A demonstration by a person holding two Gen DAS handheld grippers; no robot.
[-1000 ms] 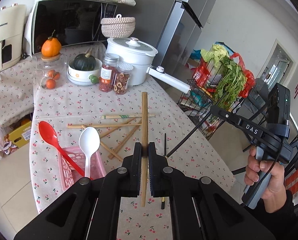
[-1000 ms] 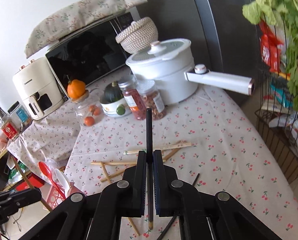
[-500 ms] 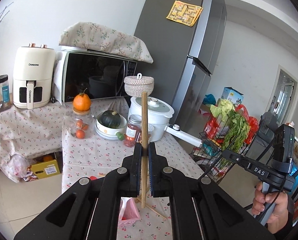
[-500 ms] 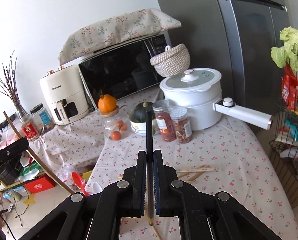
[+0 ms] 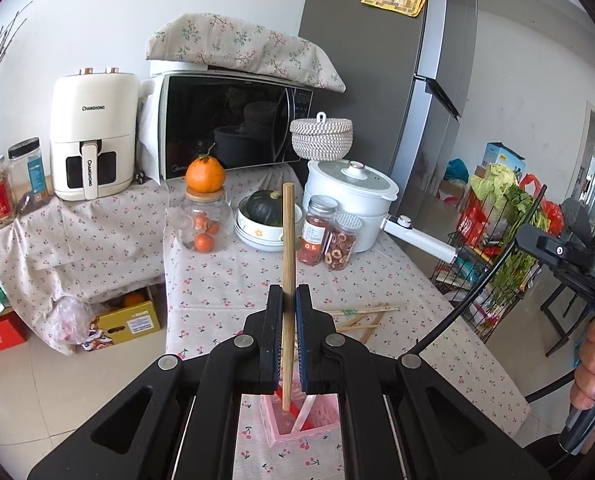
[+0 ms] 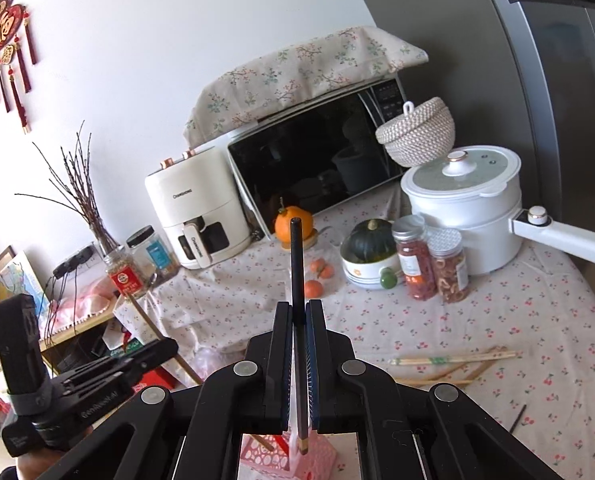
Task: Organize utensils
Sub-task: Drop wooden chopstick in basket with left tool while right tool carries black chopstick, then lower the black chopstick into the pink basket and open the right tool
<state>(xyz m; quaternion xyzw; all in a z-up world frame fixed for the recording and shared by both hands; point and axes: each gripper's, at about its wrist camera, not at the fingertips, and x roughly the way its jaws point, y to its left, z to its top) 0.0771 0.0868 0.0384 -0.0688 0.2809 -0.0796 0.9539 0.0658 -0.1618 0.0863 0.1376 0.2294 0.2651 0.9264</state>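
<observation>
A kitchen table (image 5: pixel 377 280) under a cherry-print cloth fills my left wrist view, appliances and jars along its far edge. My left gripper (image 5: pixel 288 312) is clamped on a wooden chopstick (image 5: pixel 288 248), whose long axis runs twelve to six. Its lower tip hangs at six o'clock, over or just inside the pink basket (image 5: pixel 281 428); I cannot tell which. That basket sits right below the jaws and already holds spoon handles. Loose chopsticks (image 5: pixel 361 314) lie at about two o'clock on the cloth.

From my right wrist, the same table (image 6: pixel 477 320) stretches away toward the white pot (image 6: pixel 465 204). My right gripper (image 6: pixel 299 316) is closed on a black chopstick (image 6: pixel 297 264), also upright, its gold tip at six o'clock above the pink basket (image 6: pixel 325 456). Both hands look equally near, so I judge a straight drop suits each.
</observation>
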